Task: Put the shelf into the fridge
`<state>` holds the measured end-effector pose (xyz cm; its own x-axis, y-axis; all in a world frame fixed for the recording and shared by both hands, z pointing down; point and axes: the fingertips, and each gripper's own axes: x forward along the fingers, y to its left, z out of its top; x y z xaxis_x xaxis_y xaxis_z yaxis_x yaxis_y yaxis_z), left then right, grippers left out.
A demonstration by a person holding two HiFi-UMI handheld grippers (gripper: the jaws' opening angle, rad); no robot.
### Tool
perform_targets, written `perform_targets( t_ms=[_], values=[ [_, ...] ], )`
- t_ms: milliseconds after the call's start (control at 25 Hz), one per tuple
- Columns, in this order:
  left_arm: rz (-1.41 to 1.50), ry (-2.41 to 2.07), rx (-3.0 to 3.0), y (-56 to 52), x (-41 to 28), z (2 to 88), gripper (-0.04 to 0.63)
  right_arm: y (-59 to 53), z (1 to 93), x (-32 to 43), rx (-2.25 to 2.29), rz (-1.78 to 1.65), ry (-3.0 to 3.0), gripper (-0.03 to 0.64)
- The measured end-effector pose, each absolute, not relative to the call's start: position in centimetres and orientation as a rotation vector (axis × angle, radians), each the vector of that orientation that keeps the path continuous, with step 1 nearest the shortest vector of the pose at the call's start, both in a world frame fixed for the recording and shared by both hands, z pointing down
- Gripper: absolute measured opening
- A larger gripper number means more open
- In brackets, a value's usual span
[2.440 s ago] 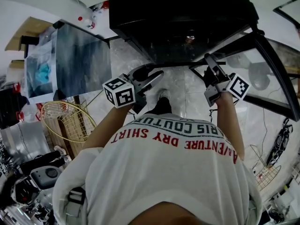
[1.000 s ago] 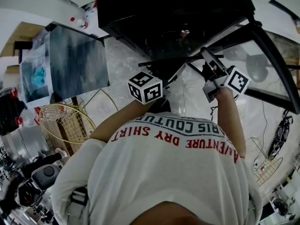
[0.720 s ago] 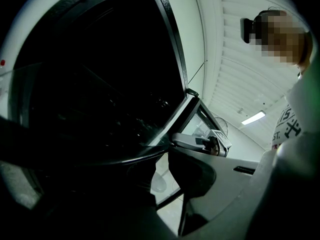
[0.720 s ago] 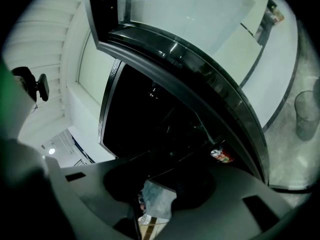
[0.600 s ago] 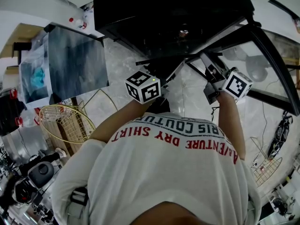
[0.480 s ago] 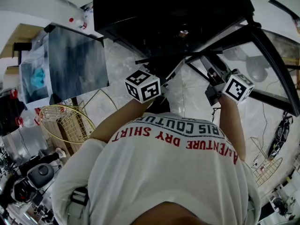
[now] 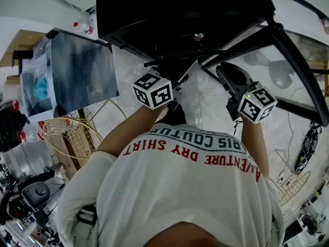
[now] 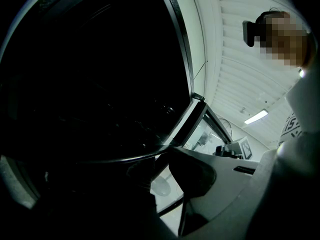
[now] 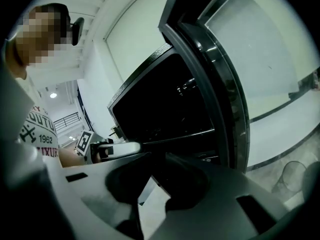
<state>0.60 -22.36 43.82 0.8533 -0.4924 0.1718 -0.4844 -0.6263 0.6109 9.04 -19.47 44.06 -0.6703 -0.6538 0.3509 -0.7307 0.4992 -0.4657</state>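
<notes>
From my station, the black fridge stands at 12 o'clock, its cavity dark, and its glass door in a thick dark frame is swung wide toward 2 o'clock. That leaves the mouth free.

The shelf hangs roughly level at that mouth, spanning the space between my two tools, with its near edge outside. I judge it is not yet seated.

It looks like a flat clear pane in a thin dark rim: rigid, smooth, probably slick. That is why I carry it from both ends rather than one.

The left tongs, at 11 o'clock, are clenched on the rim and carry the left end.

The right tongs, at 1 o'clock, have just been closing. The rim lies between their dark cupped pads, with pale floor showing in the gap beside it. I cannot tell whether the pads bite yet.
</notes>
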Motion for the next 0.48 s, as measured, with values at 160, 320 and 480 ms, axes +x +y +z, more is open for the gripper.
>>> perform_targets(
  t_ms=[160, 320, 480],
  values=[
    [-0.016, -0.715, 2.35, -22.9, 0.5, 43.8, 0.1, -19.3, 43.8, 8.2, 1.182, 0.887, -2.623, 0.064],
    [-0.02, -0.727, 2.336, -23.4, 0.6, 43.8, 0.101, -19.0, 43.7, 7.7, 1.164, 0.881, -2.623, 0.058],
    [-0.017, -0.728, 2.337, -23.8, 0.5, 43.9, 0.101, -18.9, 43.7, 7.3, 1.16, 0.893, -2.623, 0.057]
  ],
)
